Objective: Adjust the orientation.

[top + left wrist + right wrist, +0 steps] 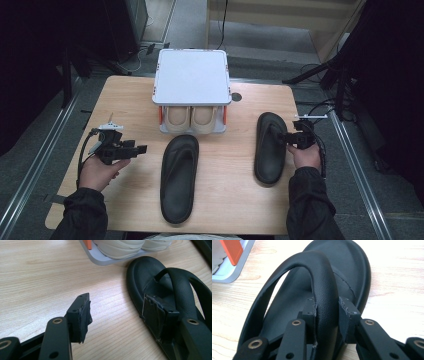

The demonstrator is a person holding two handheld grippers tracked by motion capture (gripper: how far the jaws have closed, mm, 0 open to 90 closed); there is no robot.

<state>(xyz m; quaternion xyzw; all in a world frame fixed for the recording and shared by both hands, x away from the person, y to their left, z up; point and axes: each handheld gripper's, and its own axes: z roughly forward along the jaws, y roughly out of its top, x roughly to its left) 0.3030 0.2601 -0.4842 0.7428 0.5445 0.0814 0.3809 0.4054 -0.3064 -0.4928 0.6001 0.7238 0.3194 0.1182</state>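
Right gripper (pixel 327 312): jaws clamped on strap of right sandal (pixel 270 147), lying on table (pixel 125 95) near its right edge. Left gripper (pixel 117 315): jaws apart, beside left sandal (pixel 179 177) at centre.

Wooden table (pixel 130 95) carries a grey two-tier rack (pixel 192 76) at its far middle, with a beige shoe pair (pixel 190 119) on the lower shelf. Left sandal (pixel 179 176) lies flat just in front of the rack. Right sandal (pixel 270 146) lies near the right edge. Right gripper (pixel 289 138) meets its strap. Left gripper (pixel 141 149) hovers apart from the left sandal, holding nothing.
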